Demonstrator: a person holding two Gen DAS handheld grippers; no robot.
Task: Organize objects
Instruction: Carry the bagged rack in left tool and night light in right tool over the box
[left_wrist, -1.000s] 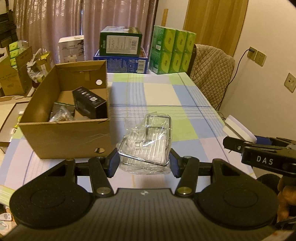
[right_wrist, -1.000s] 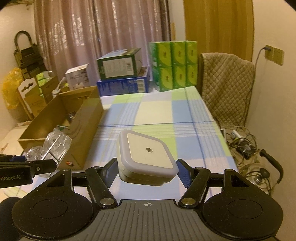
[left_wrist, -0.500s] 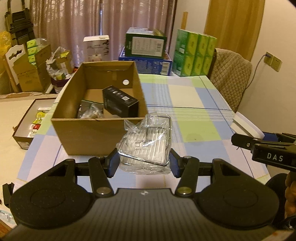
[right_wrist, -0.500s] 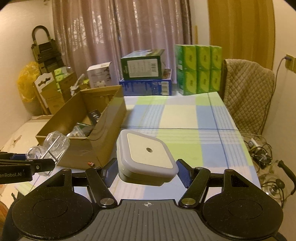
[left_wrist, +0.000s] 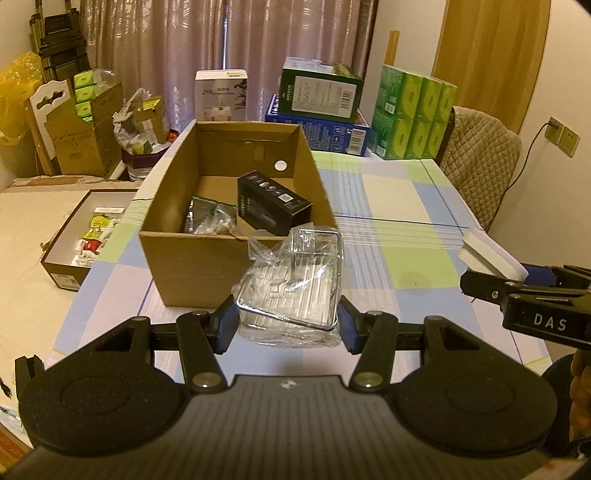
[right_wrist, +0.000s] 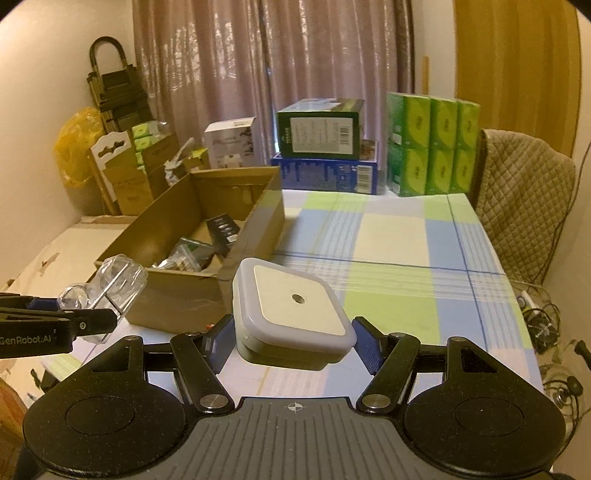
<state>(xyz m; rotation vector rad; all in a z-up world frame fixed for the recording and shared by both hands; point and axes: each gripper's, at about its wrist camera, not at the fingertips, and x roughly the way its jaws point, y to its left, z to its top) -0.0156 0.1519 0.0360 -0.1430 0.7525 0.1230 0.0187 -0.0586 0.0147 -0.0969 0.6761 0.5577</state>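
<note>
Holding one item per tool, you have both lifted clear of the tabletop (left_wrist: 399, 206).

Item 1: chrome wire rack in clear plastic wrap (left_wrist: 291, 288). Your left tool (left_wrist: 286, 325) is pinching it by both sides, in the air at the near right corner of the cardboard box (left_wrist: 195, 258). From the right wrist view the same rack (right_wrist: 110, 288) and the left tool (right_wrist: 92, 323) sit low at the left edge, in front of the box (right_wrist: 173, 299).

Item 2: square white night light (right_wrist: 291, 310), sensor dot at centre. Your right tool (right_wrist: 293, 345) is clamped on its two sides, above the checked cloth, just right of the box. The left wrist view shows its white edge (left_wrist: 491, 258) in the right tool (left_wrist: 498, 280).

Item 3: open cardboard box on the tabletop's left part. Contents: a black carton (left_wrist: 273, 203) leaning on the right wall, and a small foil packet (left_wrist: 210, 219) beside it.

Far end of tabletop: green carton (left_wrist: 317, 90) atop a blue carton (left_wrist: 317, 129), with green tissue packs (left_wrist: 413, 118) beside them.
</note>
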